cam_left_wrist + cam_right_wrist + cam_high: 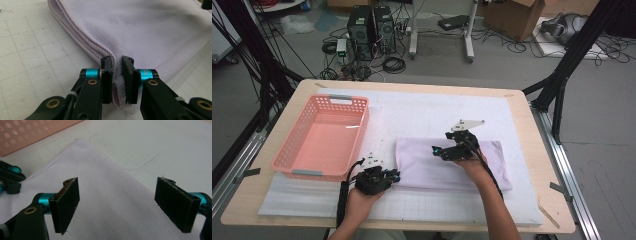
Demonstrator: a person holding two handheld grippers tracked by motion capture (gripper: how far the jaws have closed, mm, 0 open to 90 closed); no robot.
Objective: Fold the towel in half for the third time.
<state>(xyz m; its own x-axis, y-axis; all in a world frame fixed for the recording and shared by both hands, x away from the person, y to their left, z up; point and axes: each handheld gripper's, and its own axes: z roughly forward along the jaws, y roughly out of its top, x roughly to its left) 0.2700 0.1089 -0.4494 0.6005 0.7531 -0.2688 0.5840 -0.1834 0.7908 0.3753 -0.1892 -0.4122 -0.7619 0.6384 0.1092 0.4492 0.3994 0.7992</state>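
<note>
A folded lilac towel (pixel 422 165) lies flat on the white grid mat (pixel 437 110), right of centre. My left gripper (pixel 396 175) sits at the towel's near left corner. In the left gripper view that gripper (pixel 117 62) is shut on the layered hem of the towel (pixel 150 32), and a fold of cloth bulges between the pads. Over the middle of the towel my right gripper (pixel 437 150) hovers. In the right gripper view it (pixel 118 192) stands wide open above the towel (pixel 100 182), with nothing between its pads.
A pink perforated basket (pixel 362 130) stands on the mat left of the towel, seemingly with nothing inside; its wall (pixel 25 135) also appears in the right gripper view. The wooden table's edge (pixel 532 115) runs along the right. Cables, computers and boxes lie on the floor beyond.
</note>
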